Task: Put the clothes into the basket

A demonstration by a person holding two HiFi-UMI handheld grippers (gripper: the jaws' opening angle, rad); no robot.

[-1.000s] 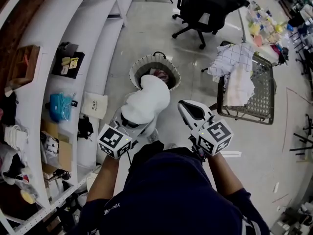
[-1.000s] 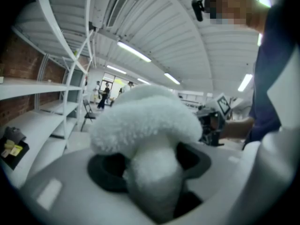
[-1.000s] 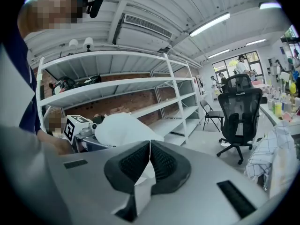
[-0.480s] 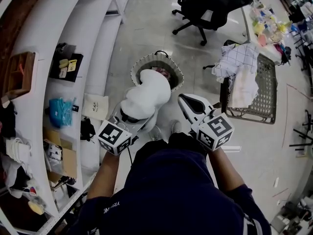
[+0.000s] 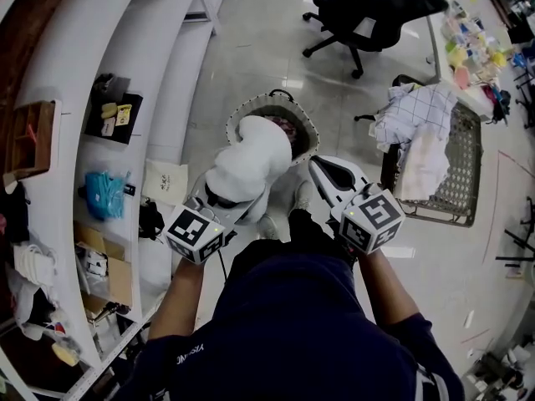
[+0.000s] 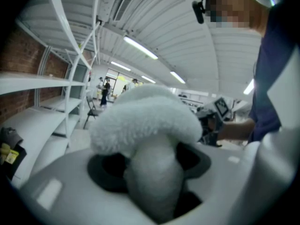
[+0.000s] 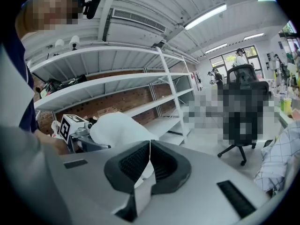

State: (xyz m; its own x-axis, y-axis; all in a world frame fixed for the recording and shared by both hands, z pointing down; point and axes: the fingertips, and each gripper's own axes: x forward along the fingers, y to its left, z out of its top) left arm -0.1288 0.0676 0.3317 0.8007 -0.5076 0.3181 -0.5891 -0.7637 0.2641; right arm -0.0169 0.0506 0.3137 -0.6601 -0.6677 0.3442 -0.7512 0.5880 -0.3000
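A round wire-and-cloth basket [image 5: 244, 107] stands on the floor ahead of me, with a dark reddish garment [image 5: 285, 125] inside. My left gripper [image 5: 224, 192] is shut on a bulky white fluffy garment [image 5: 248, 167], which hides its fingertips and overlaps the basket's near rim in the head view. In the left gripper view the same white fluffy garment [image 6: 149, 125] fills the space between the jaws of the left gripper [image 6: 152, 172]. My right gripper [image 5: 328, 172] hovers to the right of the garment, its pads together with nothing between them; the right gripper [image 7: 149, 159] also sees the white garment [image 7: 119, 129] to its left.
A wire mesh stand [image 5: 465, 170] at the right carries a checked cloth [image 5: 415, 111] and a cream towel [image 5: 425, 164]. A black office chair [image 5: 372, 7] stands beyond the basket. White shelves [image 5: 104, 153] with small items run along the left.
Both grippers and the white garment have moved forward toward the basket, which now lies closer in the head view. The garment now covers more of the basket's near rim.
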